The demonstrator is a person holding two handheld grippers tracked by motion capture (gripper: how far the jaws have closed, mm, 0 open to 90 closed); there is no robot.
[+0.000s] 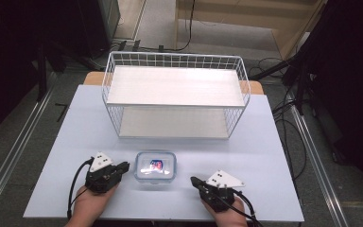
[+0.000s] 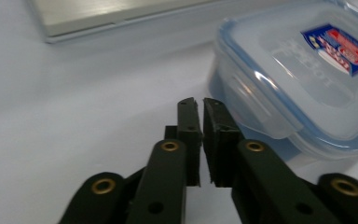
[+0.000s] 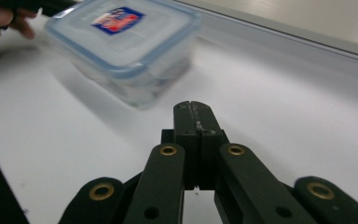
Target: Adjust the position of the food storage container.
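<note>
Both sets of fingers are closed on nothing — the left gripper (image 1: 121, 167) just beside the lidded box (image 1: 155, 167), the right gripper (image 1: 195, 181) near it. Open wide first — then square up to opposite walls before squeezing.

The high view looks forward and down on the whole counter (image 1: 75, 142) from the person's side. Each gripper view sits low and close over the counter, looking along its own jaws. All three views share the box (image 1: 155, 167), which the gripper views see from opposite sides (image 2: 303, 74) (image 3: 126, 42).
</note>
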